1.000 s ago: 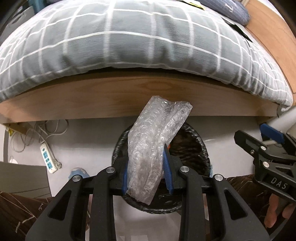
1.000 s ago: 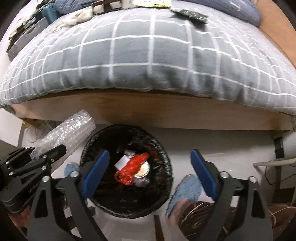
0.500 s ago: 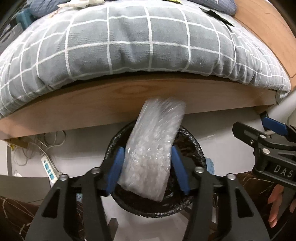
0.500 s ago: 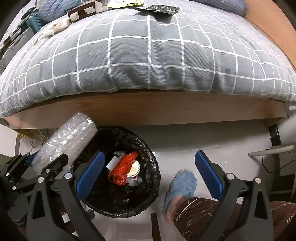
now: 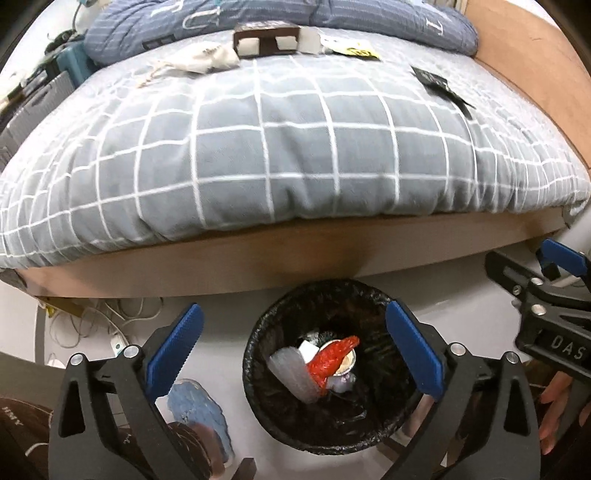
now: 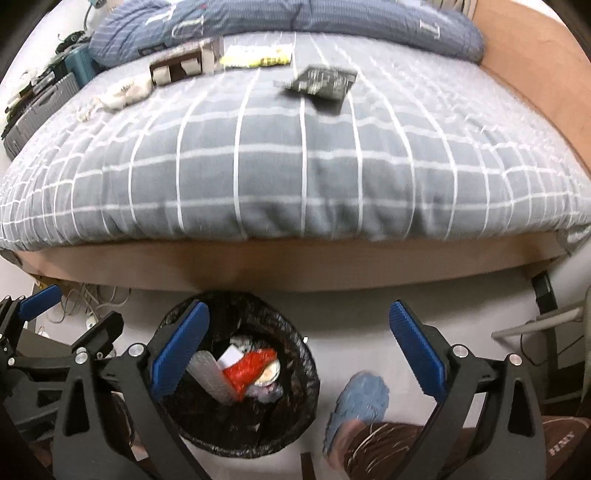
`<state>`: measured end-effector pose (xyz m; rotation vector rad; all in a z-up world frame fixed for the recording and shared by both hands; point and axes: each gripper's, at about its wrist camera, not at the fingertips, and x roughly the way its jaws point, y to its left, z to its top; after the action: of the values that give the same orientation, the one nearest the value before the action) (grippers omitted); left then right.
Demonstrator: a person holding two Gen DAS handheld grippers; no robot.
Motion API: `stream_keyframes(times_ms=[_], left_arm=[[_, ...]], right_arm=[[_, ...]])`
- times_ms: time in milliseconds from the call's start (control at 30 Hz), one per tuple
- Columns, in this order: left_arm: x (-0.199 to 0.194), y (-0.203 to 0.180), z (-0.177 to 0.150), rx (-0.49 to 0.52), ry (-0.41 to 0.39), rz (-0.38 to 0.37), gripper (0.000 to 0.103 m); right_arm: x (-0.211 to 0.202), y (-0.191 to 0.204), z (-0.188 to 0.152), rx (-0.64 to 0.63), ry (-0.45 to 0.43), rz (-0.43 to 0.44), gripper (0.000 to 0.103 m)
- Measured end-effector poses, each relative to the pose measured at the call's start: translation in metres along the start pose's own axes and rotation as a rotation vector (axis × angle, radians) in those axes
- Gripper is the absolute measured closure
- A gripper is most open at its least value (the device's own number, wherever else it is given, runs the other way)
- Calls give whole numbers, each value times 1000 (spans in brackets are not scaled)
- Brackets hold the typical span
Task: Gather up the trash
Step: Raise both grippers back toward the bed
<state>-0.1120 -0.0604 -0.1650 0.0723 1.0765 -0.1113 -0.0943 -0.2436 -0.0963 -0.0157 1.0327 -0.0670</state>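
A roll of bubble wrap (image 5: 293, 376) (image 6: 212, 376) lies inside the black-lined trash bin (image 5: 258, 354) (image 6: 306, 369), next to a red bag (image 5: 332, 360) (image 6: 249, 367) and some white scraps. My left gripper (image 5: 293, 345) hangs above the bin, its jaws opening wide with nothing between them. My right gripper (image 6: 299, 345) stands open and empty, over the bin's right side and the floor. On the grey checked bed (image 5: 295, 155) lie a white crumpled bag (image 5: 205, 59), a brown box (image 5: 266, 38), a yellow wrapper (image 6: 256, 55) and a black packet (image 6: 321, 81).
The bed's wooden frame (image 5: 295, 254) runs just behind the bin. A power strip and cables (image 5: 110, 325) lie on the floor to the left. A person's blue slippers (image 5: 197, 410) (image 6: 360, 402) and brown trouser legs are near the bin. Blue pillows (image 5: 258, 18) are at the bed's far end.
The left gripper opened and let go of the bubble wrap, which dropped into the bin. Both grippers rose and tilted up, so more of the bed top shows.
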Motion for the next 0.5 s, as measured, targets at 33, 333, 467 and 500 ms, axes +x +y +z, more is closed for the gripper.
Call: stream_keyframes(times_ms=[33, 333, 467, 500], left_arm=[[-2, 4, 2, -8, -7, 3, 6], [-24, 20, 23, -38, -88, 19, 6], [-34, 29, 37, -56, -127, 26, 6], [-37, 32, 41, -61, -137, 26, 6]], right_arm=[[-3, -1, 3, 1, -16, -1, 9], [-25, -4, 22, 9, -122, 0, 9], [-39, -4, 30, -1, -181, -16, 9], [-41, -4, 32, 2, -189, -14, 9]])
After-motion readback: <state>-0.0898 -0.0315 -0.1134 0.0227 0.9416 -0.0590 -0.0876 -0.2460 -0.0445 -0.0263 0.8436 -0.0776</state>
